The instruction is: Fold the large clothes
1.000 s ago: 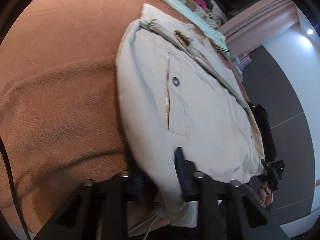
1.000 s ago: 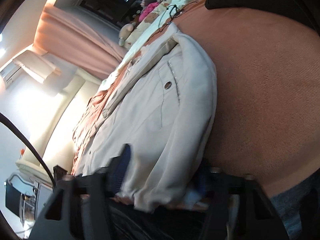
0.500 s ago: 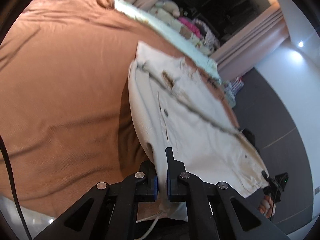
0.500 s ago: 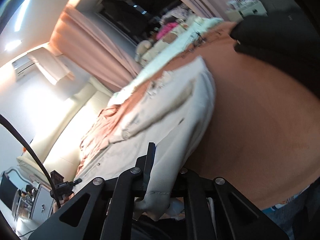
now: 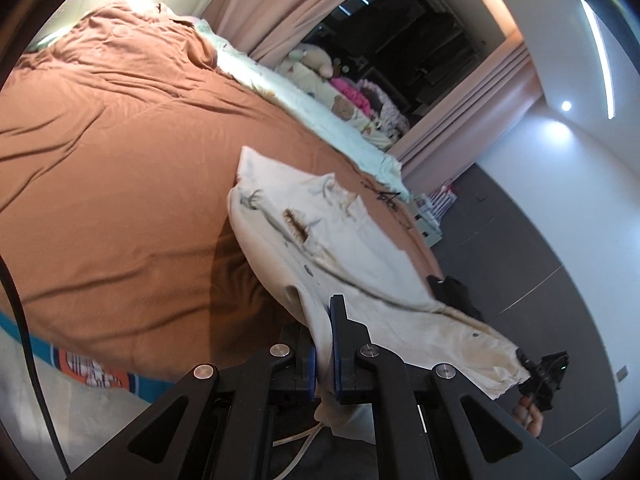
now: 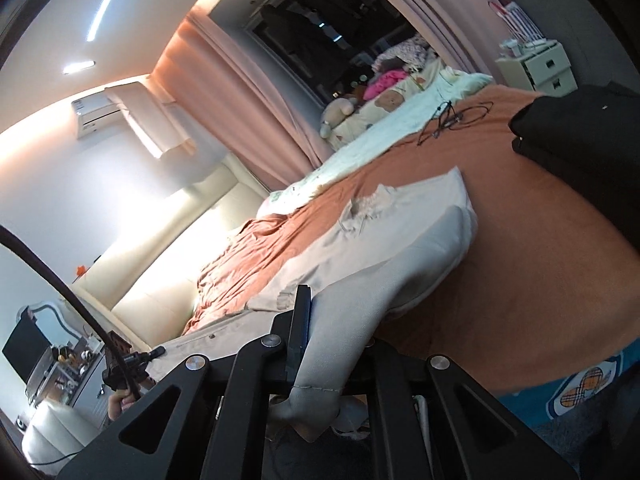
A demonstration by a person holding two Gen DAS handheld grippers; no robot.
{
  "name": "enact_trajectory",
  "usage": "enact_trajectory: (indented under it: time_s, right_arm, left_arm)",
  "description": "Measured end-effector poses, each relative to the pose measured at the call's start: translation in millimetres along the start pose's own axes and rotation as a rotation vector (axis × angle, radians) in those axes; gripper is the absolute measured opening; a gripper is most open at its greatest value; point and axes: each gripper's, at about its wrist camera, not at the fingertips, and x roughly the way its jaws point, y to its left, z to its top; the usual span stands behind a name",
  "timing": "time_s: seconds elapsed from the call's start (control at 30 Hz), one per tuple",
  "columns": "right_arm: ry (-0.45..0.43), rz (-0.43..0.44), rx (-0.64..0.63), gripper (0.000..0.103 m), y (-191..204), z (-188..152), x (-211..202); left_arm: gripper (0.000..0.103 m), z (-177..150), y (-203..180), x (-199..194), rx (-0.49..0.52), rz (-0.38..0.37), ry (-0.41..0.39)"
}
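Fingers (image 5: 338,344) of the left gripper (image 5: 323,354) were clamped on one edge of the cream jacket (image 5: 344,236); the right gripper (image 6: 334,344) pinched another edge. Its near part hung lifted between them, while the far part lay on the rust-brown bed (image 5: 112,168).

Both wrist views, low and close, share the bed (image 5: 120,152).

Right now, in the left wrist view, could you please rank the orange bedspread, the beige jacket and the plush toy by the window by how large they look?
1. orange bedspread, largest by far.
2. beige jacket, pinched by the left gripper.
3. plush toy, smallest, though it sits farthest from the camera, so its true size is unsure.
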Motion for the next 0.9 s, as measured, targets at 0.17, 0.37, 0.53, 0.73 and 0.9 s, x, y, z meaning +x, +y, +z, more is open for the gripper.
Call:
enact_trajectory:
  time_s: [0.17, 0.37, 0.53, 0.73, 0.9]
  right_arm:
    - [-0.011, 0.011, -0.012, 0.004, -4.7, -4.6, -9.4]
    - [-0.005, 0.018, -0.034, 0.004, -2.4, -12.3, -26.6]
    - [-0.001, 0.017, -0.025, 0.004, -5.8, -19.5, -38.7]
    - [0.0, 0.009, -0.037, 0.004, -12.2, -5.8, -27.5]
    - [-0.013, 0.006, -0.02, 0.004, -23.2, 12.0, -15.5]
  left_arm:
    - [0.006, -23.9, -9.6, -40.9, -0.004, -0.014, -0.035]
    - [0.006, -52.7, -17.8, -80.7, 0.009, -0.029, -0.067]
    - [0.006, -79.3, -19.4, -104.5, 0.01, -0.035, -0.082]
    - [0.006, -72.8, -25.4, -101.3, 0.042, -0.015, -0.073]
    - [0.006, -46.8, -39.4, -86.8, 0.062, -0.046, -0.098]
